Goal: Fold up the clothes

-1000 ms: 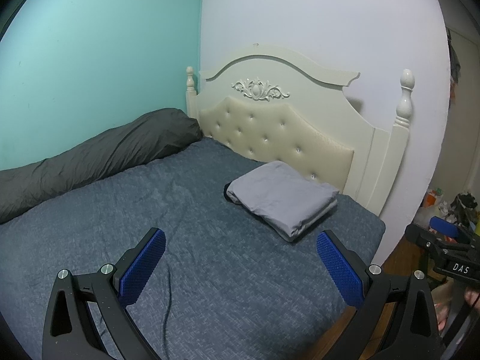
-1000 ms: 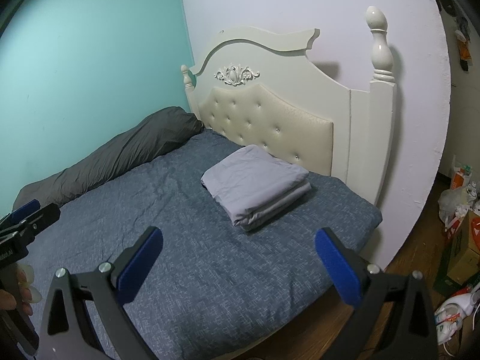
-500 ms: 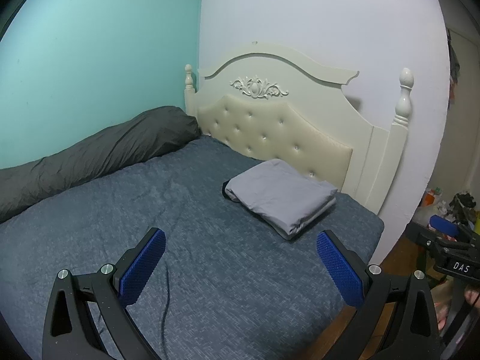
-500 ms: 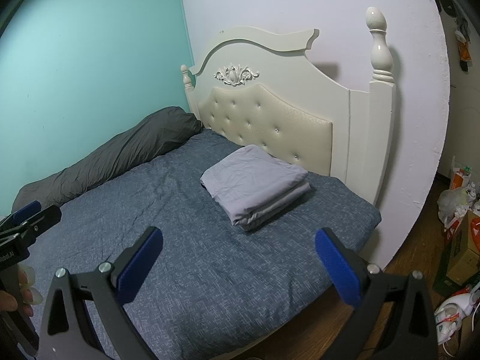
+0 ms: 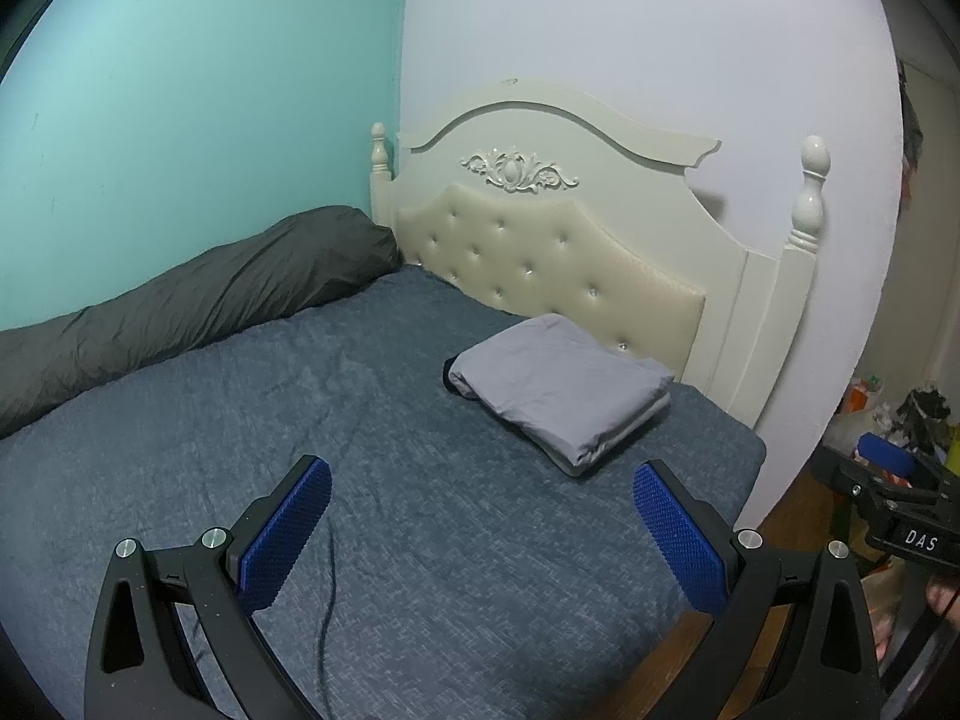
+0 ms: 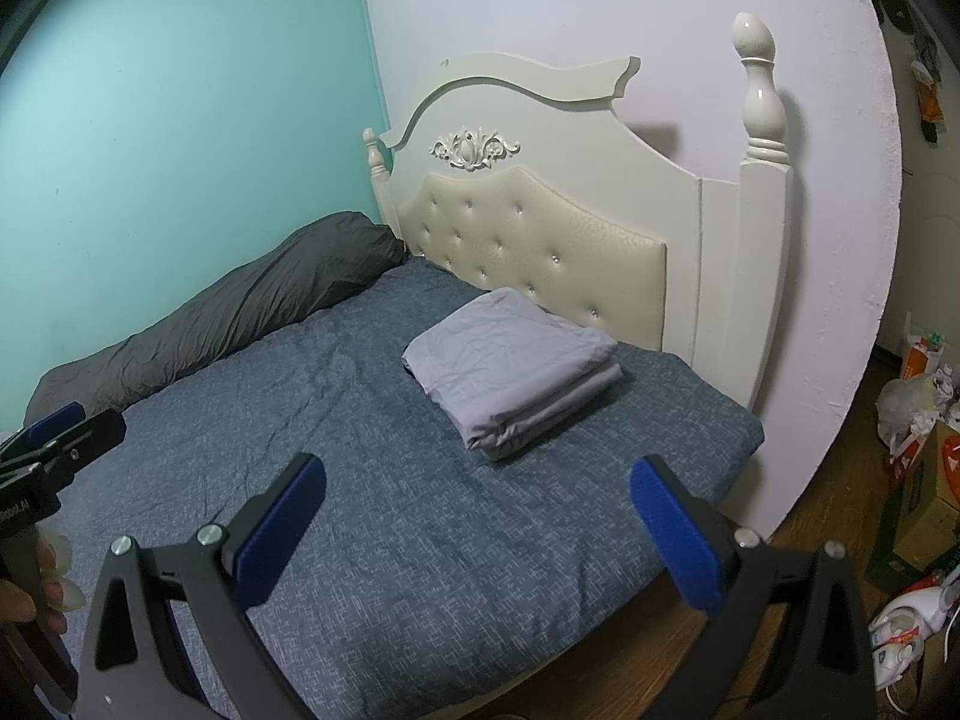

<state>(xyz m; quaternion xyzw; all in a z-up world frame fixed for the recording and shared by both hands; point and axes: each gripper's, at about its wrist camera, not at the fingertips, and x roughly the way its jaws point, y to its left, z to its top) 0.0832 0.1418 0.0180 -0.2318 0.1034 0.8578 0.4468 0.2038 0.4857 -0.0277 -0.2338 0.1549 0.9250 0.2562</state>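
- Since the earlier frames both cameras sit slightly further back from the bed; the folded stack appears a little lower and smaller in the left wrist view, and the bedding itself has not shifted.
- Left gripper [image 5: 481, 495]: black frame with blue textured pads, jaws spread wide, nothing between them; it hangs above the lower centre of the bed, well apart from the stack.
- Right gripper [image 6: 477, 492]: same build, jaws likewise spread wide and empty, held over the near edge of the bed.
- Folded light-grey cloth stack [image 5: 561, 387] [image 6: 510, 369]: lies flat on the blue-grey patterned bedspread [image 5: 300, 420] [image 6: 360, 450], centre-right of both frames, near the headboard. Several layers show along its lower edge. A sliver of dark fabric shows at its left corner in the left wrist view.
- Cream tufted headboard with carved ornament [image 5: 540, 258] [image 6: 528, 234]: stands upright behind the stack, against the white wall.
- Long dark-grey rolled duvet [image 5: 198, 294] [image 6: 240, 312]: lies along the teal wall at the left of the frame, apart from the stack.
- Thin dark cable [image 5: 327, 600]: lies on the bedspread at lower centre of the left wrist view.
- Fingers of a hand [image 6: 36, 588] wrap the left gripper's handle at the lower left edge of the right wrist view.
- Bags and a cardboard box [image 6: 918, 480] sit on the wooden floor at right.
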